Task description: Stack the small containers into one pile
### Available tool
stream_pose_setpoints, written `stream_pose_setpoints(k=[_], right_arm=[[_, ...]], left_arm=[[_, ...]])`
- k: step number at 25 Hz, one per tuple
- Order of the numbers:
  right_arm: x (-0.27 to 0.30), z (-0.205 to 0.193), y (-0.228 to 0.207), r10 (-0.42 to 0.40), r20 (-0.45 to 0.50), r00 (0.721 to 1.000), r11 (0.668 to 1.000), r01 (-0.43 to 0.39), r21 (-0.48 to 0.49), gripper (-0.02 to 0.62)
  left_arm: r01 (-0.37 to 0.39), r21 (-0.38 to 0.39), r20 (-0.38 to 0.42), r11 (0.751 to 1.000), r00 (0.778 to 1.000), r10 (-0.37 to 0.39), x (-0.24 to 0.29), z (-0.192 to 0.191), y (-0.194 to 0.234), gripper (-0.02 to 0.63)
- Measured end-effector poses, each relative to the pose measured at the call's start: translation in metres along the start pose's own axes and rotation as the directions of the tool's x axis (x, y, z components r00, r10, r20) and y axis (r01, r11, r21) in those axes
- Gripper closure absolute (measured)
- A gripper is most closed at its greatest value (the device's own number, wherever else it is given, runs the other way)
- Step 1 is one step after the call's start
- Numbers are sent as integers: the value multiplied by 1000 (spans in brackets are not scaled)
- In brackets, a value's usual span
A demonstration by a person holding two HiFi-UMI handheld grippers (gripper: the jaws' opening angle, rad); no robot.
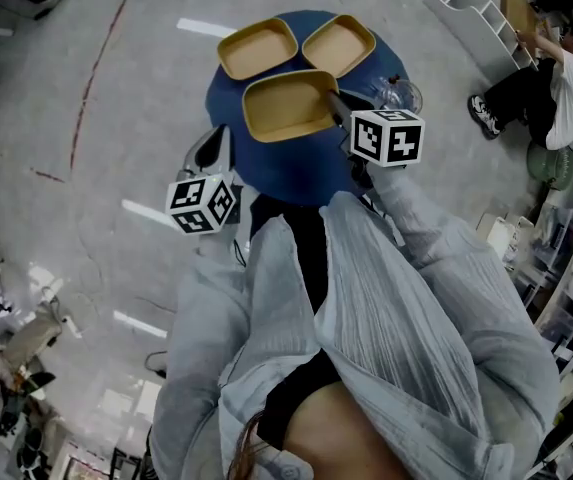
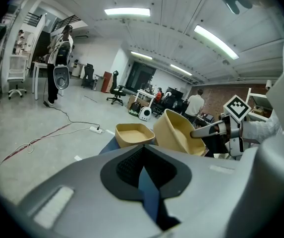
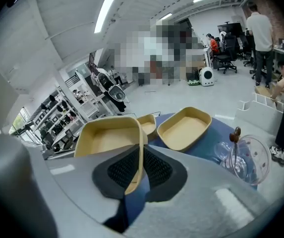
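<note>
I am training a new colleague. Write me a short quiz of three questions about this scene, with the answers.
1. How many tan containers show in the head view?
2. True or false: the left gripper holds a container.
3. The right gripper grips its container by the: A) rim, B) base, C) handle.
Key: 1. three; 2. false, nothing is between its jaws; 3. A.
</note>
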State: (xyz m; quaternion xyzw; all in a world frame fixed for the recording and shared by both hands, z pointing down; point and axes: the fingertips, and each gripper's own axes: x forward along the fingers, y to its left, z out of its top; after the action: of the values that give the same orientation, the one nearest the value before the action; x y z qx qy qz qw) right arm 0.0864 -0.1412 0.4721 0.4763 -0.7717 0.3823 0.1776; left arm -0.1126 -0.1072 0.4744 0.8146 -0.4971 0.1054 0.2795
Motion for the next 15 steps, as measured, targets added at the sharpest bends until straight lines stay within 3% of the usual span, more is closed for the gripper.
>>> stream_pose_setpoints(k=[8,15], right_arm=[[13,57,8,47,63,997,998,-44,-50,571],[46,99,7,27,39,999,994,-22,-103,571]], left_arm=[[-3,30,40,1000,999,2,12,22,-3,591],[-20,32,48,999,999,19,23,38,9,591]])
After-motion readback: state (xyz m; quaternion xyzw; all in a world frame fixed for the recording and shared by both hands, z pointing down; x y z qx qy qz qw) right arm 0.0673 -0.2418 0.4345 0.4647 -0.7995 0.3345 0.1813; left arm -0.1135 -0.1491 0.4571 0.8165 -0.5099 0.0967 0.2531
